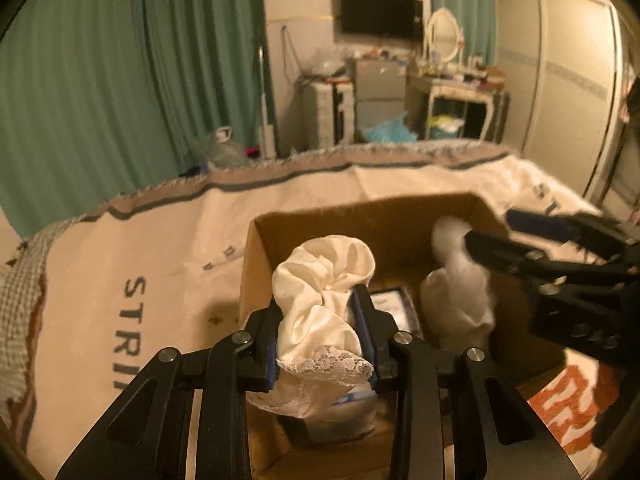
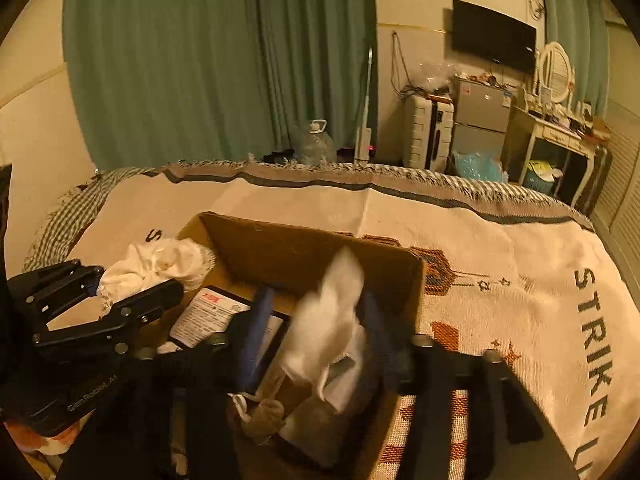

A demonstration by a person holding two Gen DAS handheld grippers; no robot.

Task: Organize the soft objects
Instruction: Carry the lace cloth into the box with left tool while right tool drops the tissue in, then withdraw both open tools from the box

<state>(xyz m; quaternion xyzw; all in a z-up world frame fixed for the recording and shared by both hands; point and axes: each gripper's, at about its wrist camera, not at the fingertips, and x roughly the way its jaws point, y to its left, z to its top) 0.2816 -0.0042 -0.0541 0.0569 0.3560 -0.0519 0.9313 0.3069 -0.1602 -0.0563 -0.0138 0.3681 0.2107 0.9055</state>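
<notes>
Both views are dim and tinted warm amber, as if by indoor lamplight whose source is out of frame. Fisheye bending curves the bed's edge and leaves black corners. In the right wrist view the white cloth at 6 o'clock is smeared by motion blur, as is the right claw; the left wrist view is sharper.

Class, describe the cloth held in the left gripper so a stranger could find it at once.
Start at the cardboard box standing on the bed blanket. Over its near left corner, the left gripper pinches a cream satin cloth. Unlike the plain white cloth beside it, this one has a lace edge.
</notes>
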